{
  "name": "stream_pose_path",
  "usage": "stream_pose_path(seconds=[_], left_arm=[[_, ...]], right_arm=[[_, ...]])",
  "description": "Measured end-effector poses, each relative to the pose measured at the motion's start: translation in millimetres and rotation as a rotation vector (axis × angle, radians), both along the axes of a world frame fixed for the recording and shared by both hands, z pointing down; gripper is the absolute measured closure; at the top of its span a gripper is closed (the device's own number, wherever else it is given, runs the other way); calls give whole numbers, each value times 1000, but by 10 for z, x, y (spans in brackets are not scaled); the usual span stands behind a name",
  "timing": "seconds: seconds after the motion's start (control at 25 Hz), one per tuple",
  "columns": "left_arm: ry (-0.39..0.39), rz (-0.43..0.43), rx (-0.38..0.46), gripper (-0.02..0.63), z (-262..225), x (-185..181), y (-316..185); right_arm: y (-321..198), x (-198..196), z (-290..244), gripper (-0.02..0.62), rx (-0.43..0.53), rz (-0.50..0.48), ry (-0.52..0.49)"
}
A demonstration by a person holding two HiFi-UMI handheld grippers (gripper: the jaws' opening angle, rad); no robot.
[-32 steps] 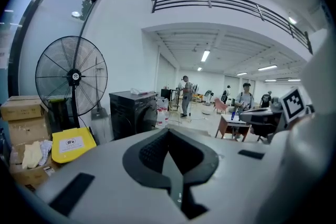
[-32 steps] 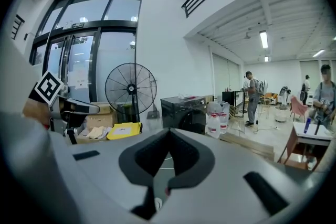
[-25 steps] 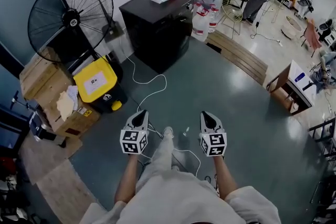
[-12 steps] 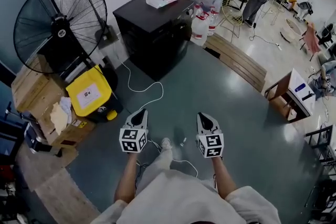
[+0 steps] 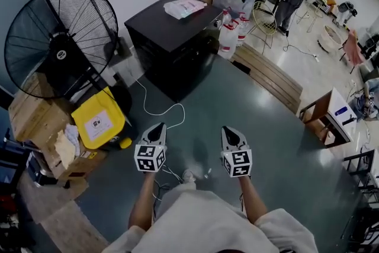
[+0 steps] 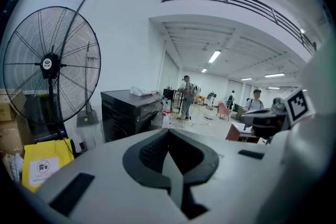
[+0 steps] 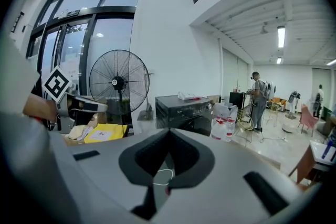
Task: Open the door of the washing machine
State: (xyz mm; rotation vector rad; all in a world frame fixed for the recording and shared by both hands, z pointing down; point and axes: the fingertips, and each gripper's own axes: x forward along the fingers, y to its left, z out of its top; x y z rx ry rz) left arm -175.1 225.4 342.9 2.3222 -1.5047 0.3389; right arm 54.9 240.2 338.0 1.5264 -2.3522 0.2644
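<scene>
Inspection finds both tools well short of the work. The left gripper [image 5: 157, 127] and the right gripper [image 5: 228, 130] are held side by side at about waist level over the dark green floor [image 5: 254, 115]. Both point ahead and slightly down, towards the boxy black washing machine [image 5: 172, 38].

Each gripper's jaws are pressed together with nothing between them. We judge this a carrying posture, since nothing is yet within reach to grasp.

The washing machine stands against the white wall, well apart from both grippers. A flat white plastic packet [image 5: 185, 7] lies on its top. A large black pedestal fan [image 5: 56, 47] and a yellow-lidded bin [image 5: 98, 122] stand to its left. A thin white cable [image 5: 161, 108] trails across the floor between the machine and the grippers.

In the right gripper view the machine's front shows a control strip, and we see no door swung out. The door therefore appears closed, though its handle is too small to locate.

We judge the task at the approach stage. The next step calls for closing the gap, opening one gripper's jaws and finding the door's edge or handle. The loose cable is a trip hazard on the way.
</scene>
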Motion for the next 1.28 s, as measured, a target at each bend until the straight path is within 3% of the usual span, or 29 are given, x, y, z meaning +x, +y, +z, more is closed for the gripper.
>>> stream_pose_path(seconds=[0.28, 0.6, 1.28], left_arm=[[16, 11, 7, 598, -11, -132, -610], [20, 15, 15, 598, -21, -229, -931], [-5, 58, 7, 598, 112, 57, -1472]], right_arm=[[-567, -221, 5, 597, -4, -19, 26], [-828, -432, 23, 597, -11, -39, 30], [-1276, -194, 225, 597, -30, -6, 6]])
